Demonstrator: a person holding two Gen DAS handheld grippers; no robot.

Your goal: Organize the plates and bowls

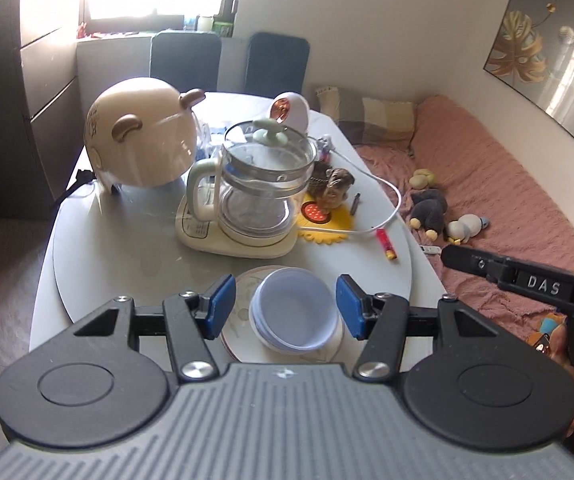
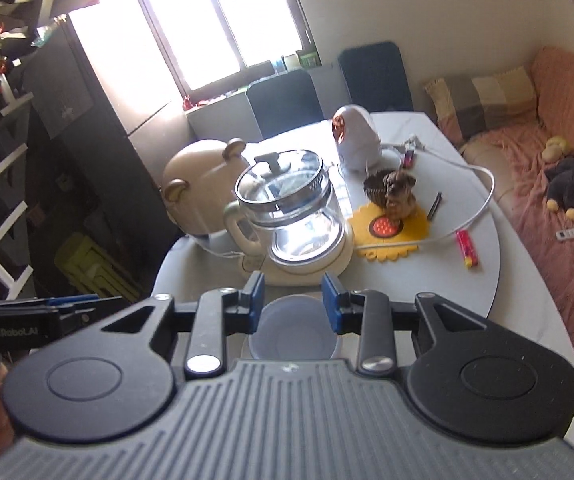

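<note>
A stack of pale blue bowls [image 1: 293, 314] sits nested on a white plate [image 1: 239, 320] at the near edge of a round white desk [image 1: 127, 248]. The left gripper [image 1: 285, 308] hovers above the stack, jaws about half open and empty. The right gripper [image 2: 293, 300] hangs over the same bowls, jaws narrower, also holding nothing. Just behind stands a glass kettle [image 1: 263, 184] on its base, with a white cable [image 1: 383, 196] trailing nearby. Risk: both grippers crowd one stack, so they could collide or nudge the plate off the desk edge.
</note>
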